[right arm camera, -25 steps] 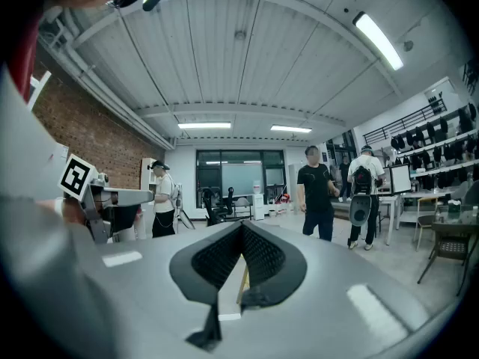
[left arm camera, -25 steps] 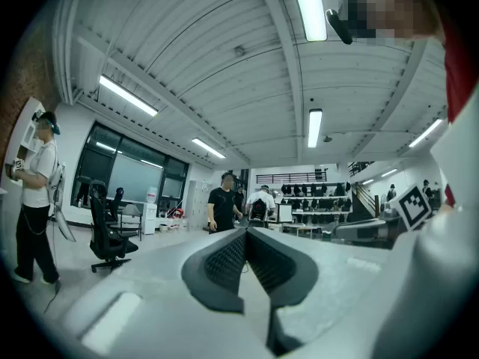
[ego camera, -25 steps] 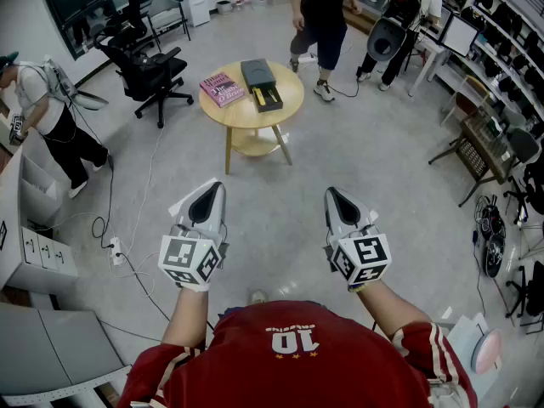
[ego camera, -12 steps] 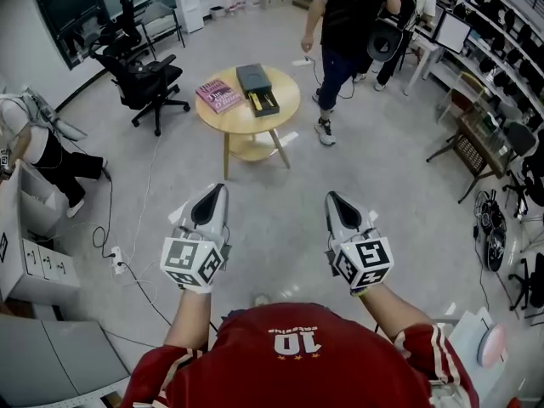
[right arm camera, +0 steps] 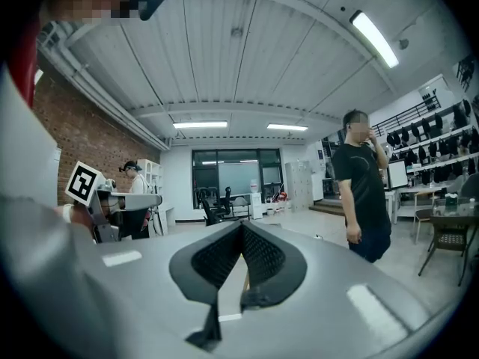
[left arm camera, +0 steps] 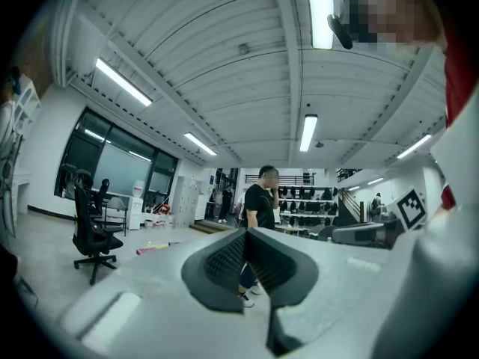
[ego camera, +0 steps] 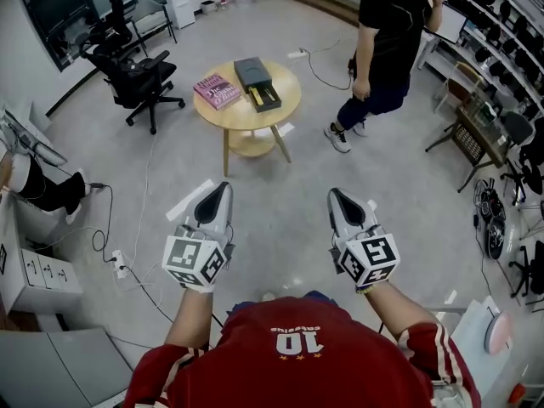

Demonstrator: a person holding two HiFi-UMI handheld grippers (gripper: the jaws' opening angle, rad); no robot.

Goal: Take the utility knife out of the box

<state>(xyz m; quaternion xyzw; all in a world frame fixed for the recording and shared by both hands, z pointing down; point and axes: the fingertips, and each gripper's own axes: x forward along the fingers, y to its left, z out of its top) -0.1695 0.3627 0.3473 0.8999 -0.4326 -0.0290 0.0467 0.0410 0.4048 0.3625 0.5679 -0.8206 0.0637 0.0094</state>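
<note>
The far round surface (ego camera: pixel 287 88) is showing pale, smooth wood; the box (ego camera: pixel 252 72) is looking matt dark grey, the floor (ego camera: pixel 278 195) faintly shining.

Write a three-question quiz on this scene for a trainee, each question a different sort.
1. True or false: the left claw is shut with nothing in it.
2. What lies beside the box on the round table? A) a pink book B) a mug C) a laptop
3. Short answer: what is the yellow utility knife lying in?

Key: 1 true; 2 A; 3 the box's pulled-out tray.
</note>
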